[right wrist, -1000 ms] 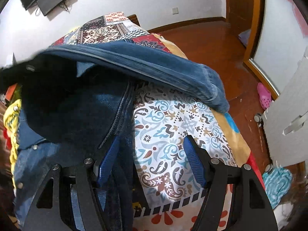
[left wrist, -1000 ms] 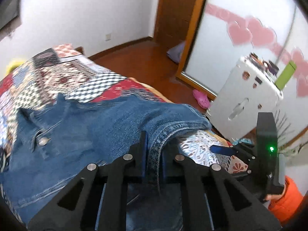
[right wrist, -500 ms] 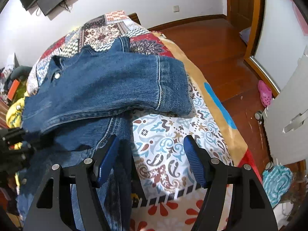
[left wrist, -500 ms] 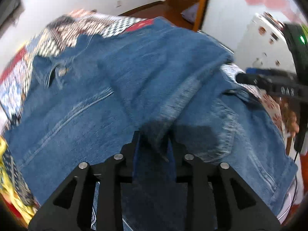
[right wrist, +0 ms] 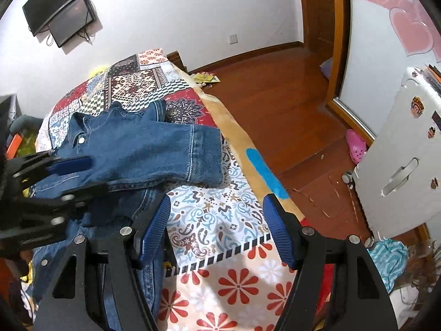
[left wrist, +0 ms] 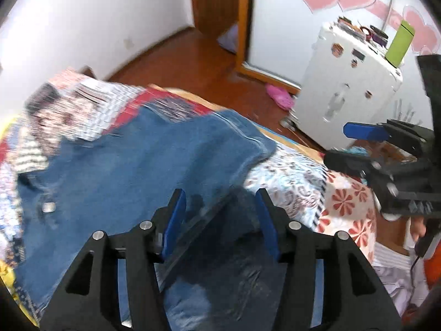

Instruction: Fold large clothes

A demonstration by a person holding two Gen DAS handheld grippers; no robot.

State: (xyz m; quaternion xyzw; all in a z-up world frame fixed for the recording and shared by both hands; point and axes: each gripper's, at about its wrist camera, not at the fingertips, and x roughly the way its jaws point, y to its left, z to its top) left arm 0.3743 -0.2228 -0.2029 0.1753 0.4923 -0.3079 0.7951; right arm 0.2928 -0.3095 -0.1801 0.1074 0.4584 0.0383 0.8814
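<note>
On the patterned bedspread [right wrist: 220, 220], the left gripper [left wrist: 220, 209], jaws just opening, straddles the denim jacket [left wrist: 124, 171] unpinched

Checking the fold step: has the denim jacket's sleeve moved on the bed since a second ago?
Yes. In the right wrist view the sleeve was lifted high over the patterned bedspread; now it lies folded across the jacket body, its cuff toward the bed's floor-side edge.

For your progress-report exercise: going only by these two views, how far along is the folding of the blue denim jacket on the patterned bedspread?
Done: one sleeve of the blue denim jacket lies folded across its body on the patterned bedspread. In hand: nothing; the left gripper has just been opening with denim beneath it, unpinched, and the right gripper is open over bare bedspread. Left: the remaining folds.
</note>
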